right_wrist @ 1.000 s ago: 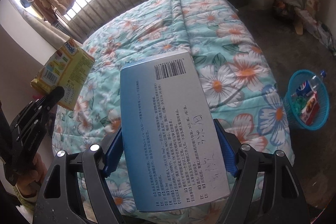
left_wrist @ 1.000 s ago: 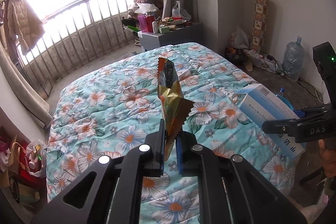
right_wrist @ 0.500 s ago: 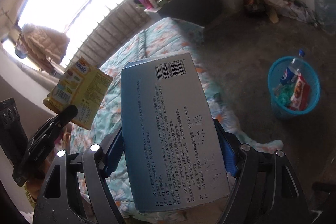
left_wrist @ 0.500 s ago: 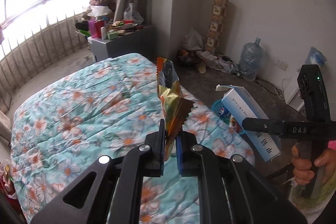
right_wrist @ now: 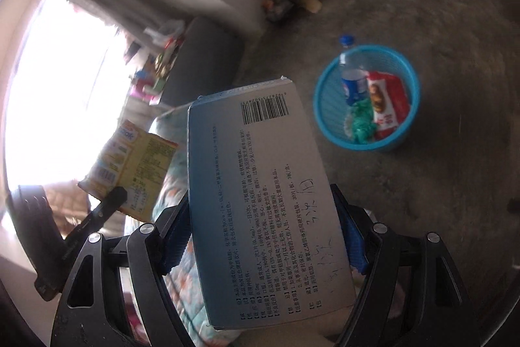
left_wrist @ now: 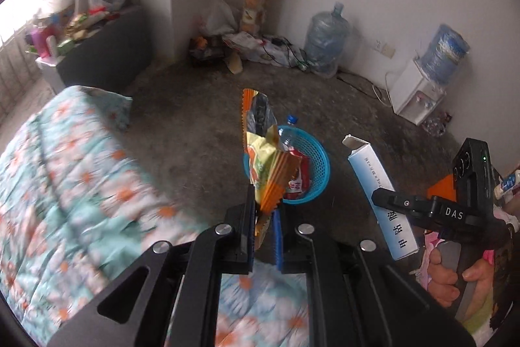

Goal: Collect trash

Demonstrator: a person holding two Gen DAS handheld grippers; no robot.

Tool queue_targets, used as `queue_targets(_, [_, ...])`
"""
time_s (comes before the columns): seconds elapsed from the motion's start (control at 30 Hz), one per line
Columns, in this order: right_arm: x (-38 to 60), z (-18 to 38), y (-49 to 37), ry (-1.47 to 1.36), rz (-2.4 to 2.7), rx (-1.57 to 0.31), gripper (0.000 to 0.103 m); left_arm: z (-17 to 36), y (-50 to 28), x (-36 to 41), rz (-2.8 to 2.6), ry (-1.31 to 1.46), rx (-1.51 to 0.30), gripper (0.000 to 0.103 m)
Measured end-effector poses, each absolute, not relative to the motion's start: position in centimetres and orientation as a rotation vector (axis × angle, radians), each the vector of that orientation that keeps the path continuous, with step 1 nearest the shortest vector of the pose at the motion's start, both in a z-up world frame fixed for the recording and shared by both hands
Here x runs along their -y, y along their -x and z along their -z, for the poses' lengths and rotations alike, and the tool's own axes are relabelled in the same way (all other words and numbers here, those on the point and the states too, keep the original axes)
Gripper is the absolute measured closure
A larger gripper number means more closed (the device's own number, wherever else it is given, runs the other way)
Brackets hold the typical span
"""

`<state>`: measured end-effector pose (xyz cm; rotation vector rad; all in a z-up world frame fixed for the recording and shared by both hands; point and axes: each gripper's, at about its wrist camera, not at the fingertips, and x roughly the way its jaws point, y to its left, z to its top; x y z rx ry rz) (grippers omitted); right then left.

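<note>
A: L gripper (left_wrist: 263, 230), what is held?

B: A crumpled snack wrapper (left_wrist: 264, 161), orange/yellow foil, is pinched at its lower end between the narrowly closed jaws. It is held upright, standing up past the fingertips.

A: And the R gripper (right_wrist: 263, 236)?

B: A pale blue carton (right_wrist: 266, 200) w/ a barcode and printed text is clamped by its long sides between the blue pads (right_wrist: 177, 236). Jaws are spread about as wide as the box. Handwriting is seen on its face. In the left wrist view the same carton is seen edge-on, top flap open, w/ the person's hand (left_wrist: 455, 275) wrapped round the handle.

A: Where is the bin?

B: A blue mesh basket (right_wrist: 403, 132) is set on the bare concrete floor (left_wrist: 182, 152), ahead of both grippers. A plastic bottle (right_wrist: 352, 80) w/ blue cap, a red packet (right_wrist: 386, 106) and sth green and crumpled (right_wrist: 362, 122) are seen inside. In the left view the basket is partly covered by the wrapper.

A: Anything else nearby?

B: The floral quilt (left_wrist: 65, 191) is seen at lower left, blurred. Two water jugs (left_wrist: 326, 38), one on a white dispenser (left_wrist: 412, 96), are placed by the far wall.
</note>
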<state>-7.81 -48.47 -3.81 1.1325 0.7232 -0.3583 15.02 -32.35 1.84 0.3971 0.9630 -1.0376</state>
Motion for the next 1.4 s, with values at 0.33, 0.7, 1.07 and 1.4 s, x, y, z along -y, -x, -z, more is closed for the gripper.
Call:
queue_targets(0.33, [56.6, 12.9, 7.5, -1.395, 0.414, -0.723, 0.03, 9.2, -18.4, 46.4, 1.049, -0.462, -1.247, 0.094])
queue_targets(0.7, [63.4, 22.2, 2.4, -1.435, 0.54, -0.76, 0.01, 18.4, -22.3, 55.0, 0.985, -0.507, -1.358, 0.043])
queue_targets(1.07, [61.5, 21.4, 7.2, -1.388, 0.659, -0.72, 0.01, 14.6, -23.8, 50.9, 0.924, -0.434, -1.273, 0.043])
queue_targets(1.4, [54.4, 8.8, 6.7, -0.993, 0.539, -0.704, 0.01, -0.1, -19.6, 39.3, 1.028, -0.311, -0.944, 0.025])
